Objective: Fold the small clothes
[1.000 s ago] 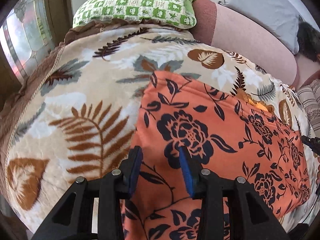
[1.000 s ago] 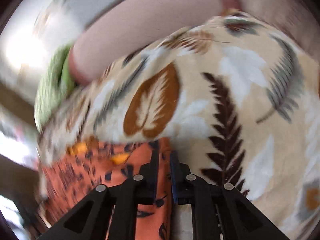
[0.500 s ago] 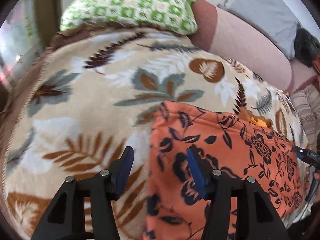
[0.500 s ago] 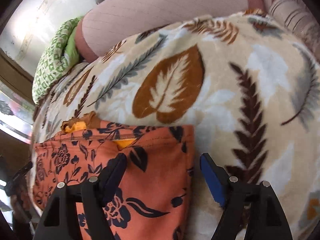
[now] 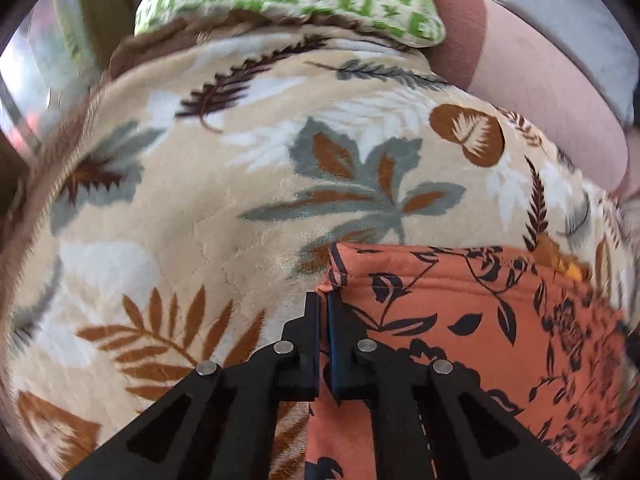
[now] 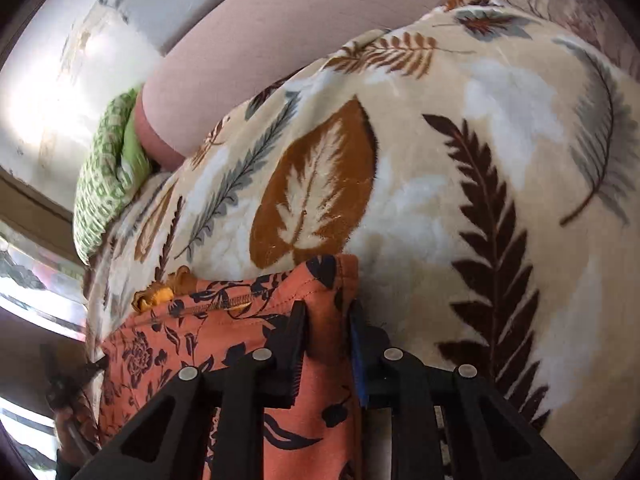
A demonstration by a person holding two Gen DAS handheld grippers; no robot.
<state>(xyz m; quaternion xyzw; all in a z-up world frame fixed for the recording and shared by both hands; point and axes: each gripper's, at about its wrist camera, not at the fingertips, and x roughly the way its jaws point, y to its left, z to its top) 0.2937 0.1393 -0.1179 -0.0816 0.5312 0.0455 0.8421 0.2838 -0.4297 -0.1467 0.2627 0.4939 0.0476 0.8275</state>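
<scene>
The step in hand is the taking hold of two corners of the orange cloth, a small garment with dark flowers that lies flat on the leaf-patterned blanket of a bed. The left gripper is clenched on the far left corner of the cloth; its jaws have just been closing, and the hem is pinched between them. The right gripper stands over the far right corner; its jaws have just been closing too, and the cloth edge is between them, but a gap remains there, so I cannot tell if the pads already press on it.

The next move, I think, calls for a firm grip on both sides, then a lift of both corners together and a carry toward the near edge, keeping the cloth level so that the fold lands straight.

Half a second ago both grippers were wide open astride the corners. The left one was also further from its corner; now it sits right on it.
</scene>
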